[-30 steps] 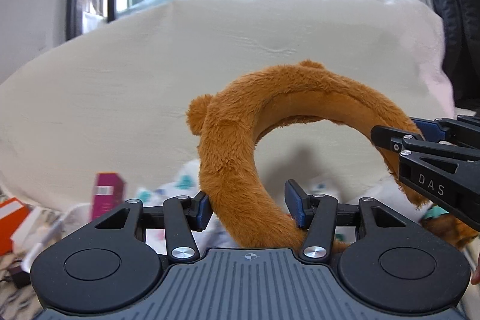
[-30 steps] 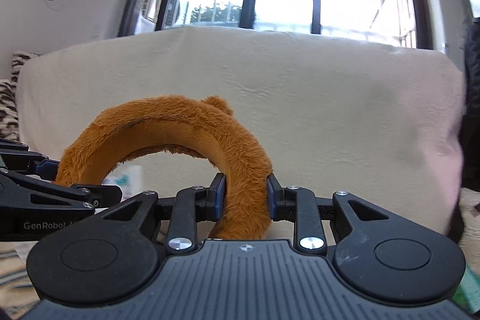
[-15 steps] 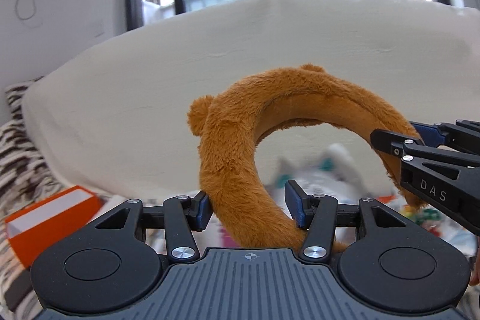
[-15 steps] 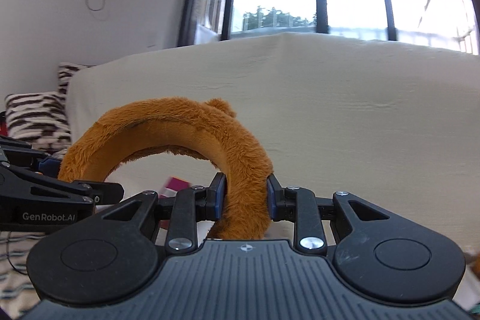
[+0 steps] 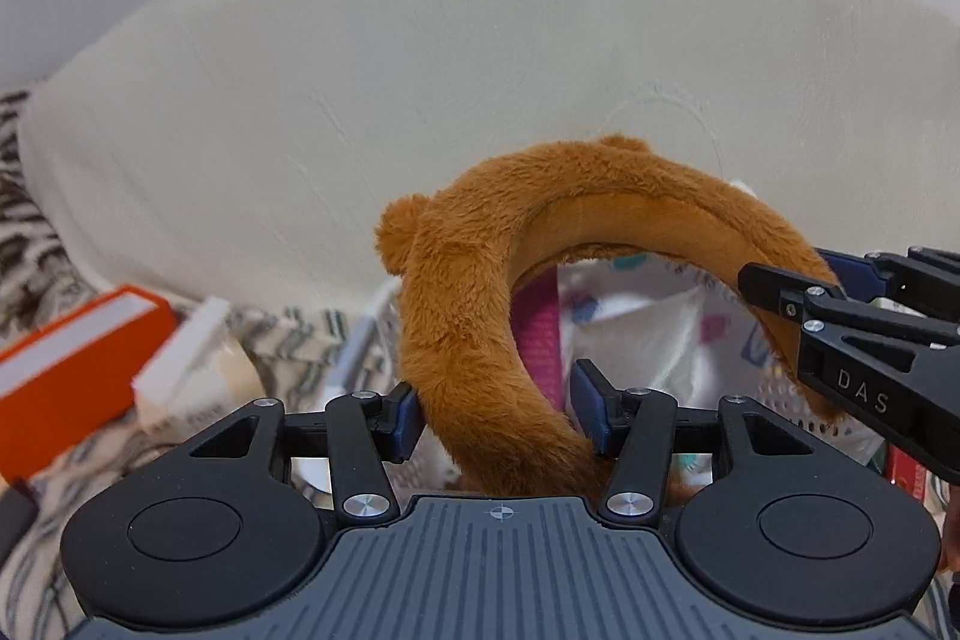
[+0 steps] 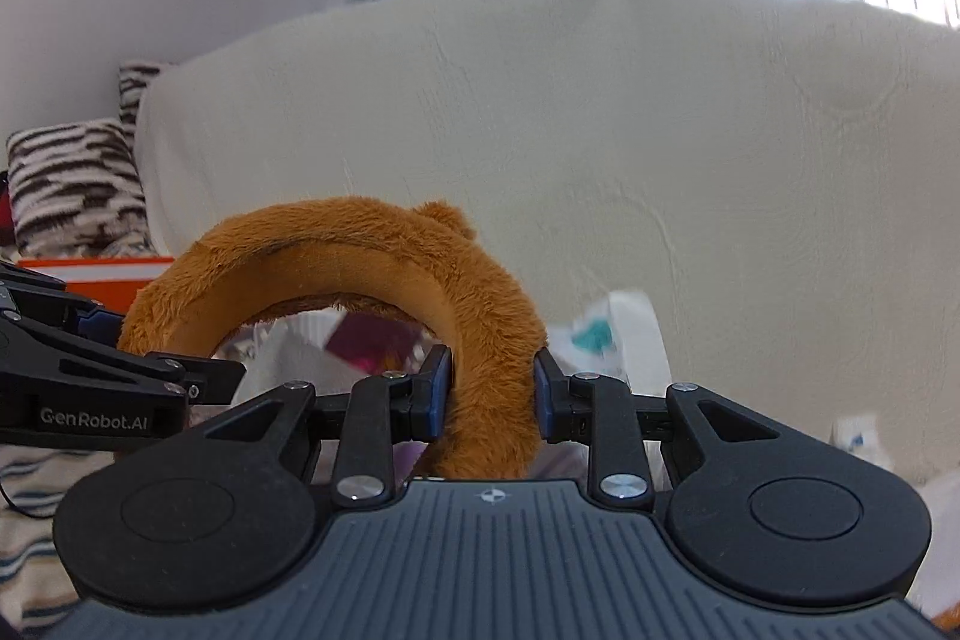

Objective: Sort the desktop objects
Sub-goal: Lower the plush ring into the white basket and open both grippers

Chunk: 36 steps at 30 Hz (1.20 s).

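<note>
A brown plush headband [image 5: 480, 280] with small ears arches between my two grippers, held in the air. My left gripper [image 5: 498, 415] has one end between its blue pads; the left pad touches the plush and a gap shows at the right pad. My right gripper [image 6: 489, 397] is shut on the other end of the headband [image 6: 474, 340], both pads pressed into the plush. Each gripper shows at the edge of the other's view. Below the headband lies a white perforated basket [image 5: 798, 400] with a magenta box [image 5: 543, 334] and patterned packets.
An orange box [image 5: 66, 370] and a white box [image 5: 192, 358] lie at the left on a striped cloth. A cream covered sofa back [image 6: 660, 148] fills the background, with a striped cushion [image 6: 72, 184] at the left. Barred windows stand behind.
Both grippers have swung left and tilted down with the headband. The basket, orange box and white box have come into view below it. The grip on the headband looks unchanged.
</note>
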### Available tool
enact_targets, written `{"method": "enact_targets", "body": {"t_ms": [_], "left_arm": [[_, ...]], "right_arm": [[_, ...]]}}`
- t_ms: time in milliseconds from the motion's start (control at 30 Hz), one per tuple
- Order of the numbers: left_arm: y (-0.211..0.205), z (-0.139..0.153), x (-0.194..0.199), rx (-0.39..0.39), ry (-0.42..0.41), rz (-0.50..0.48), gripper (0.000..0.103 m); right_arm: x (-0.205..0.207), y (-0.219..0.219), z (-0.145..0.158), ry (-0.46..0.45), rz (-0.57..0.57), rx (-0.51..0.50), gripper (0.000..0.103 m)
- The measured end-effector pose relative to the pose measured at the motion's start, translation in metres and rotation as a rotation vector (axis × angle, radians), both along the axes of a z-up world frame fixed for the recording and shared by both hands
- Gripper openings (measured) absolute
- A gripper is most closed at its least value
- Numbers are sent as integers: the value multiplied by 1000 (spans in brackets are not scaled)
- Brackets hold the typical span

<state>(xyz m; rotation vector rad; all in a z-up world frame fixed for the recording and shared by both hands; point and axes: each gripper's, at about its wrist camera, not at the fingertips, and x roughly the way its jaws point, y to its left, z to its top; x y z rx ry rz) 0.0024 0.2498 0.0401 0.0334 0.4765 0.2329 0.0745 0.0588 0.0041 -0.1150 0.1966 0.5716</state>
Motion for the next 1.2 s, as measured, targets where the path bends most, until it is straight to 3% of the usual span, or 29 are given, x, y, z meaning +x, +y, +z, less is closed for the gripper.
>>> {"method": "enact_targets", "body": {"t_ms": [133,200,300,433,567,667,1033,1133,1200], "left_arm": [[-2,0,4,26,-3,-8,66],[-9,-3,-1,67,-15,-3,81],[-11,2,-6,122,-41,32,89],[0,7,-10,69,-44,46,90],[2,5,-12,71,-45,62,89],[1,6,-12,59,-43,60,89],[9,-7,8,13,3,41,90],[12,-9,14,5,16,34,89],[13,-11,17,1,20,24,81]], "right_arm": [[4,-1,-10,33,-1,-20,31],[4,-2,-14,40,-4,-34,30],[5,9,-17,56,-10,-44,29],[3,10,-21,76,-24,-74,32],[-7,8,-15,23,-43,-94,48],[-10,3,-9,20,-36,-92,51],[9,7,-18,106,-31,-118,64],[21,9,-21,166,-31,-115,68],[27,10,-23,183,-23,-111,67]]}}
